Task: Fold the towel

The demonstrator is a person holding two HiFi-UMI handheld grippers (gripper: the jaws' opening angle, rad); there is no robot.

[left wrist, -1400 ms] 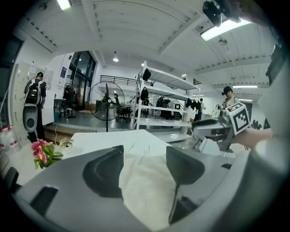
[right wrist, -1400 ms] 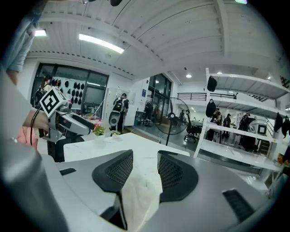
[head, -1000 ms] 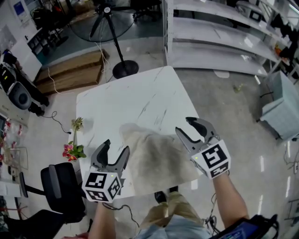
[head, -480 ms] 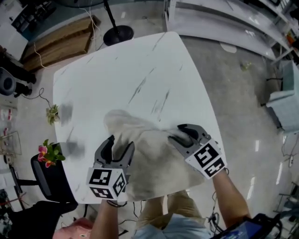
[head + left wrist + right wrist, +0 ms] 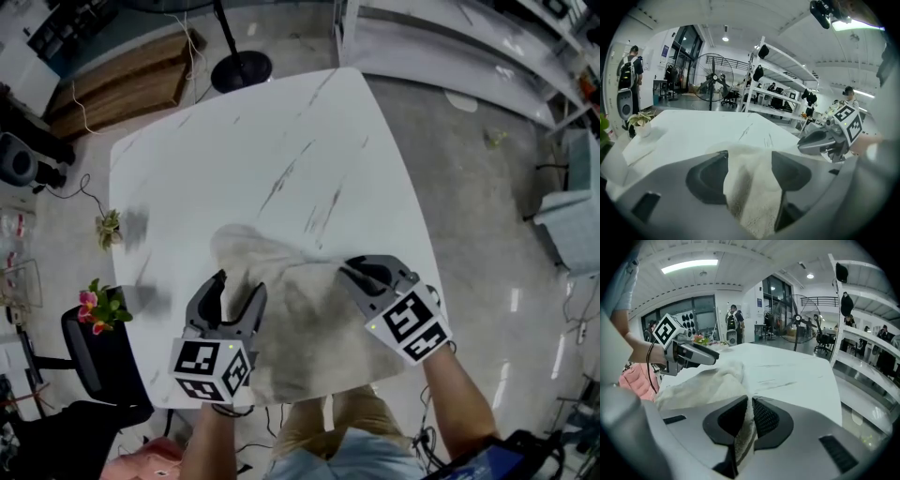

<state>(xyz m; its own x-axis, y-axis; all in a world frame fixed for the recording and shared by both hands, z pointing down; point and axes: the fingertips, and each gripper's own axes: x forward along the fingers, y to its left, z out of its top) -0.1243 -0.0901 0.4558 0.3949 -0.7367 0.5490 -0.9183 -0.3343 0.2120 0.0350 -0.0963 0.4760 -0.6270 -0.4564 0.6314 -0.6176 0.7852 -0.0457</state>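
The right gripper (image 5: 750,401) had just been closing its jaws. They stood nearly together, with a thin edge of the beige terry towel (image 5: 302,323) pinched between the ribbed pads. The cloth ran down through the gap and out below. That narrow bite suited a single layer at the towel's right-hand edge, probably so the edge could be lifted and carried across without dragging the rest.

The left gripper (image 5: 749,154) was released. Its jaws stood wide apart, tips down against the cloth, straddling a raised ridge of towel that filled the space between the pads without being squeezed. I judged it was set there to take the matching hold on the left side, so that both edges could rise together and the fold come out square.

Outward from the tools, the towel lay rumpled rather than flat on the near part of the white marble-look table (image 5: 234,159). Its near edge sat at, or slightly over, the table's edge in front of the person. A rounded hump of cloth reached from beside the left gripper toward the table's middle. The two grippers sat on opposite sides of the towel, well apart, both angled down and away from the person.

The bare far half of the table gave the cloth room to land. The fold itself had not yet begun, and the left hold was yet to be made.
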